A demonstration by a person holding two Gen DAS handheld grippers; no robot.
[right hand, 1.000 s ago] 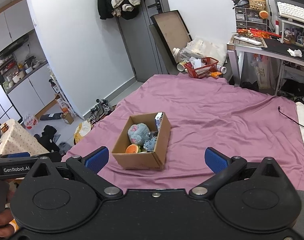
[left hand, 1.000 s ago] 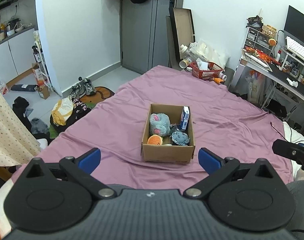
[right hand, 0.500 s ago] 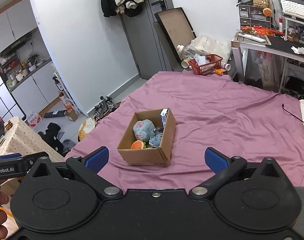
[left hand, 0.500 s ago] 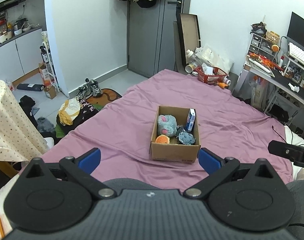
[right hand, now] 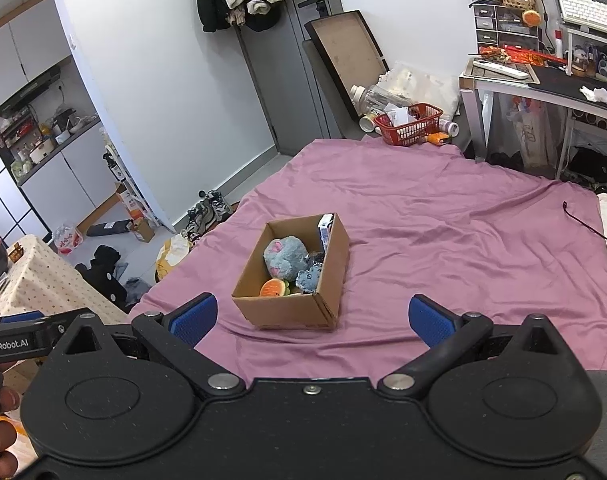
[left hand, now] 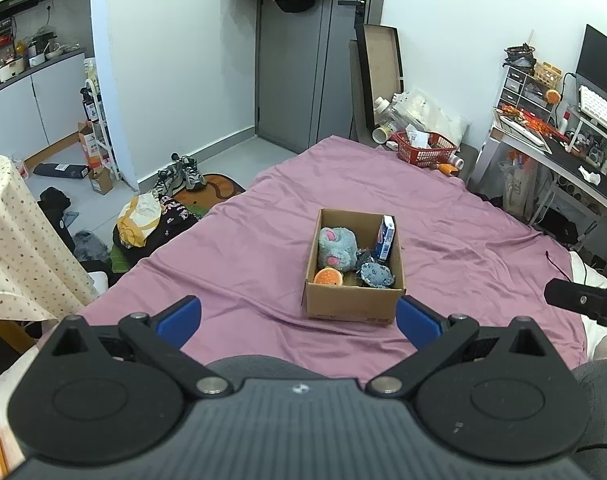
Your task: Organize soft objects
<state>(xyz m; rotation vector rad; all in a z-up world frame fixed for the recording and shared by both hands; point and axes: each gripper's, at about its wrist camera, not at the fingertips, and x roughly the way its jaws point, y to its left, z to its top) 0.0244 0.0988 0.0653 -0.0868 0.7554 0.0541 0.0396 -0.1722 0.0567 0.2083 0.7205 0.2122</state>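
A cardboard box (left hand: pixel 353 303) stands on the purple bed sheet (left hand: pixel 263 264); it also shows in the right wrist view (right hand: pixel 287 312). Inside lie a grey plush (left hand: pixel 336 247), an orange plush (left hand: pixel 327 277), a blue-grey plush (left hand: pixel 377 273) and an upright blue-and-white carton (left hand: pixel 386 237). The same grey plush (right hand: pixel 284 257) and orange plush (right hand: pixel 274 288) show in the right wrist view. My left gripper (left hand: pixel 299 320) is open and empty, well short of the box. My right gripper (right hand: pixel 310 319) is open and empty, also held back from the box.
A red basket (left hand: pixel 425 149) sits at the bed's far end. A desk (right hand: pixel 543 84) with clutter stands at the right. Shoes (left hand: pixel 181 172) and clothes (left hand: pixel 151 220) lie on the floor left of the bed. A cloth-covered table (left hand: pixel 19 240) is at the left.
Both grippers have drawn back and up from the box, which now looks smaller and farther. Both stay open. The box and its contents have not moved.
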